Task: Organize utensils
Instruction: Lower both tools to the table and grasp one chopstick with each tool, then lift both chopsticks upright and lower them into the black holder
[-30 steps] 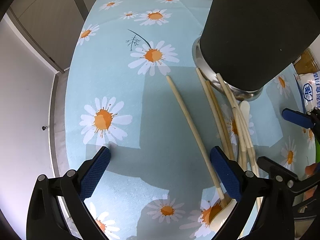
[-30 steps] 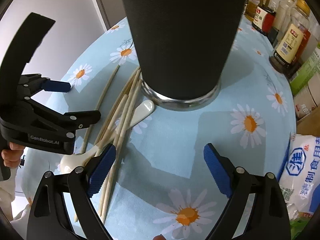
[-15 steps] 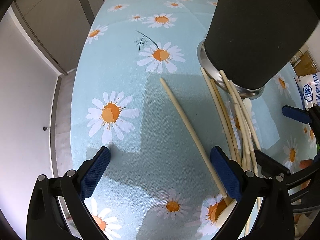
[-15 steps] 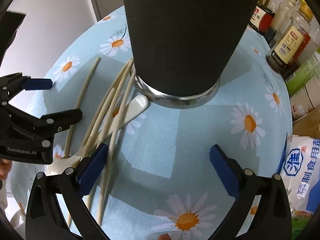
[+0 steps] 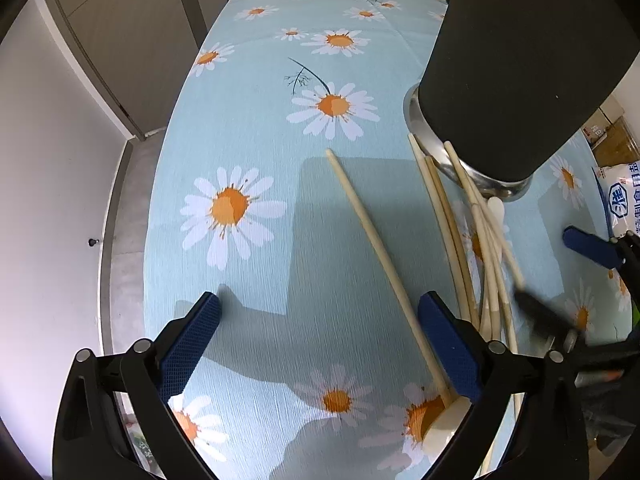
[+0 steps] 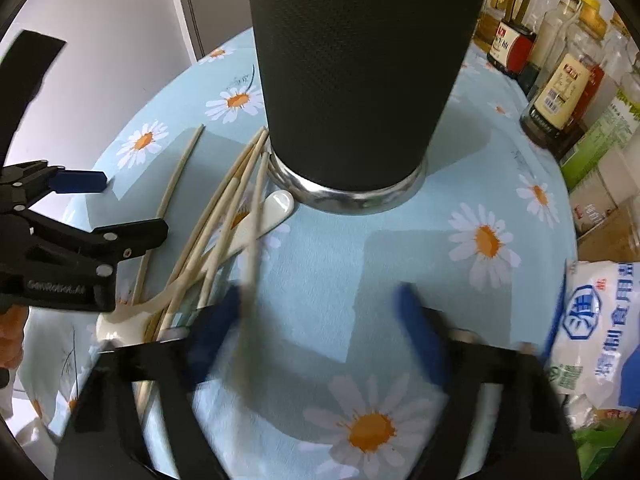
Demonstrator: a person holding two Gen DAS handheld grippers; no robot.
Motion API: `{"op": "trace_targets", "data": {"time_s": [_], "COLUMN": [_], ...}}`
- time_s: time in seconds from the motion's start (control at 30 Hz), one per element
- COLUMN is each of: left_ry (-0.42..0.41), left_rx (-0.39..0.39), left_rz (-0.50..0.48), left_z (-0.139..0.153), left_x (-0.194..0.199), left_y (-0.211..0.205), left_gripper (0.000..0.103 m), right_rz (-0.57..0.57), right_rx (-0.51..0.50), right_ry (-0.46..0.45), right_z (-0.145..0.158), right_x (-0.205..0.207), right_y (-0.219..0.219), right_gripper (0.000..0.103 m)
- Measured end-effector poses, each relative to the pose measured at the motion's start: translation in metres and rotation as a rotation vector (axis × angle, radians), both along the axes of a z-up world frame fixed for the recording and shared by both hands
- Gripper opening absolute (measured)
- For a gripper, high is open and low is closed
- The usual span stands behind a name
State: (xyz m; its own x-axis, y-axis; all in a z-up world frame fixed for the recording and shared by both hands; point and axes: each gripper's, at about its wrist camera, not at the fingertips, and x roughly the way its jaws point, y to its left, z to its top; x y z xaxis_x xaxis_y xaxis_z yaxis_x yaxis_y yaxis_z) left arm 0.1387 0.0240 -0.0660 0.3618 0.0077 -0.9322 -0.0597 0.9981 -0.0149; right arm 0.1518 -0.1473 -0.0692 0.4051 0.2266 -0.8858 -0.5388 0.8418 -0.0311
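On the daisy-print table (image 5: 240, 128), both tongs are closing on bare cloth: the left gripper (image 5: 316, 344) beside a lone chopstick (image 5: 380, 256), the right gripper (image 6: 320, 336) beside chopsticks (image 6: 224, 216) heaped against the black holder (image 6: 352, 80).

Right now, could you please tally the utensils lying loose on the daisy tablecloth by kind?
Pale wooden chopsticks: 6, as best the overlapping bundle shows
Glossy white spoon: 1
Total: 7
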Motion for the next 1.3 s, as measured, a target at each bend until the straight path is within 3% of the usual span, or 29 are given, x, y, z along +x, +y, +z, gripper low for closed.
{"op": "trace_targets", "data": {"time_s": [0.03, 0.1, 0.17, 0.33, 0.47, 0.7, 0.9, 1.1, 1.3], "left_ry": [-0.003, -0.009, 0.005, 0.028, 0.032, 0.011, -0.031, -0.088, -0.178], "left_rx": [0.001, 0.006, 0.009, -0.083, -0.071, -0.049, -0.006, 0.022, 0.024], "left_rz": [-0.004, -0.022, -0.014, -0.001, 0.009, 0.008, -0.001, -0.011, -0.031], "left_z": [0.002, 0.01, 0.012, 0.015, 0.014, 0.024, 0.045, 0.073, 0.112], "left_x": [-0.002, -0.009, -0.012, -0.021, -0.027, -0.025, -0.015, -0.002, 0.01], "left_y": [-0.002, -0.005, -0.002, 0.015, 0.022, 0.027, 0.023, 0.022, 0.014], "left_gripper": [0.081, 0.032, 0.004, 0.004, 0.004, 0.004, 0.004, 0.004, 0.004], "right_rz": [-0.006, -0.012, 0.003, -0.002, -0.007, -0.021, -0.098, -0.136, -0.103], "right_rx": [-0.008, 0.004, 0.032, 0.096, 0.112, 0.127, 0.163, 0.215, 0.312], "right_ry": [-0.003, 0.02, 0.053, 0.11, 0.093, 0.001, -0.075, -0.173, -0.284], "right_z": [0.002, 0.004, 0.005, 0.006, 0.018, 0.057, 0.088, 0.12, 0.157], "right_x": [0.0, 0.003, 0.004, 0.001, -0.005, -0.023, -0.023, -0.009, 0.006], "right_y": [-0.002, -0.009, -0.017, -0.035, -0.047, -0.072, -0.099, -0.108, -0.103], "right_gripper": [0.02, 0.013, 0.011, 0.009, 0.006, 0.006, 0.006, 0.006, 0.006]}}
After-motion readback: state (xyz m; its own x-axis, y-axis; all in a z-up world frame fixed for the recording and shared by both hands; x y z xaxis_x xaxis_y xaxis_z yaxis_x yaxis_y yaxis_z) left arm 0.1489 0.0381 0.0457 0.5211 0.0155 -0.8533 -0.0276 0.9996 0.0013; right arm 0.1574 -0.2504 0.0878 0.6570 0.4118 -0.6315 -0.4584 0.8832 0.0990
